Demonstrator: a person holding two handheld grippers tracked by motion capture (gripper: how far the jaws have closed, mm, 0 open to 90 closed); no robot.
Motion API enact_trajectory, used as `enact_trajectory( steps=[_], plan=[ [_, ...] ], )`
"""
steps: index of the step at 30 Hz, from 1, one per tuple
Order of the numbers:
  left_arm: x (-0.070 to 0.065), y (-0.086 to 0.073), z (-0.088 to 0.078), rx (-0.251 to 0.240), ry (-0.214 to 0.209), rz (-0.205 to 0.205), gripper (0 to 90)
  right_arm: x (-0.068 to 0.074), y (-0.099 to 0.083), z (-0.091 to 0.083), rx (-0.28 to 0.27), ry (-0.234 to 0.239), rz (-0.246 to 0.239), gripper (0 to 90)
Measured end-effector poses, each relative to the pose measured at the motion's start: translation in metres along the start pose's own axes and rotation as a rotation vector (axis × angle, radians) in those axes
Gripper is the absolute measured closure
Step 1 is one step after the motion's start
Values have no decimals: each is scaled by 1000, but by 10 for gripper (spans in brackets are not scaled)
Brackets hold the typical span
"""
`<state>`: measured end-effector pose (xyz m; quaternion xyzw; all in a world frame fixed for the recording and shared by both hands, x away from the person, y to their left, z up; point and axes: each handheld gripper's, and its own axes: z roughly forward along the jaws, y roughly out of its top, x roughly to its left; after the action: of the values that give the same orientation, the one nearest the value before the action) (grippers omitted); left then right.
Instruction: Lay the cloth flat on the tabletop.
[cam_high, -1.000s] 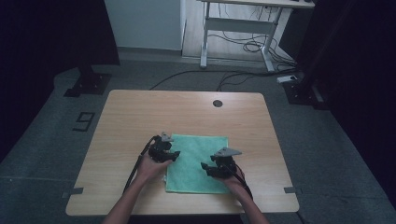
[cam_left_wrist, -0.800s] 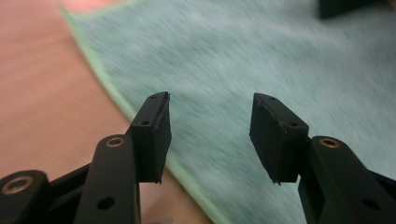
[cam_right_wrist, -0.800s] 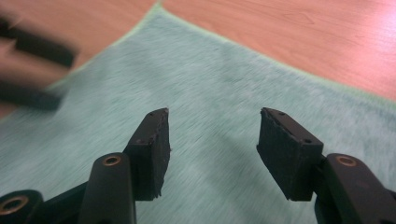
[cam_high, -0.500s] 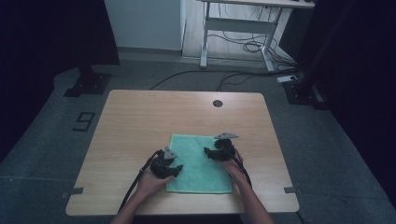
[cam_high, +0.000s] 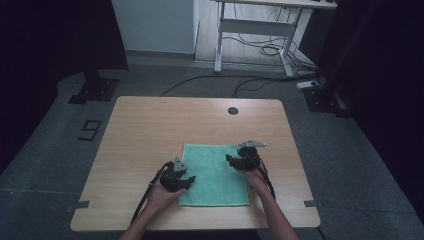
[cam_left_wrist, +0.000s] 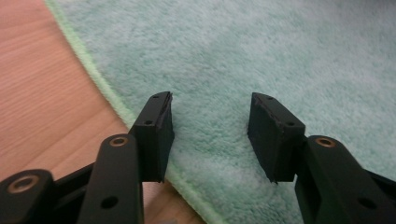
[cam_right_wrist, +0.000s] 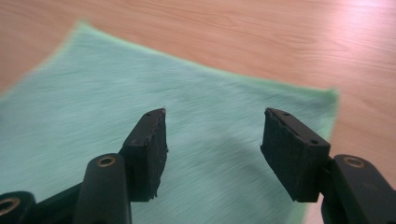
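Hovering low over green towel (cam_high: 215, 172): left tool (cam_high: 186, 181) at near-left edge, right tool (cam_high: 231, 160) mid-right; both released, nothing between jaws.

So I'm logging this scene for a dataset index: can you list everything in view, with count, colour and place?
Flat green terry cloth: one, mint green, spread on the near middle of the table.
Light wooden table: one, pale wood, centre; dark round hole near its far edge.
White metal desk frame: one, white, behind the table, cables on the floor beneath.
Left gripper: one, black, open, at the cloth's left edge.
Right gripper: one, black, open, over the cloth's right part.
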<state>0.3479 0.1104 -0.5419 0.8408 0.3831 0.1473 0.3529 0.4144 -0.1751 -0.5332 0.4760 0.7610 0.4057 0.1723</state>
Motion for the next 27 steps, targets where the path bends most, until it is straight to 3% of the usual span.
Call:
enact_trajectory(
  steps=[1, 3, 5, 8, 9, 10, 11, 15, 19, 27],
  plan=[
    [0, 0, 0, 0, 0, 0, 517, 0, 0, 0, 0, 0, 0, 401],
    [1, 3, -3, -27, 1, -11, 519, 18, -8, -14, -8, 30, -14, 393],
    [3, 13, -1, -36, 7, -7, 513, 38, -21, -22, 5, 57, -80, 382],
    [7, 23, 6, -32, 6, -15, 513, 47, -30, -26, 9, 89, -86, 380],
    [12, 35, 16, -23, 0, -43, 512, 49, -32, -27, 11, 97, -91, 379],
    [12, 35, 16, -23, 0, -43, 507, 49, -32, -27, 11, 97, -91, 379],
    [17, 43, 27, -13, 8, -50, 506, 50, -36, -25, 26, 104, -84, 377],
    [28, 52, 46, 28, 33, -63, 501, 51, -45, -24, 46, 108, -101, 366],
    [33, 54, 51, 27, 53, -81, 500, 50, -54, -29, 53, 88, -150, 366],
    [35, 53, 50, 37, 56, -56, 498, 32, -68, -48, 47, 44, -163, 364]
  ],
)
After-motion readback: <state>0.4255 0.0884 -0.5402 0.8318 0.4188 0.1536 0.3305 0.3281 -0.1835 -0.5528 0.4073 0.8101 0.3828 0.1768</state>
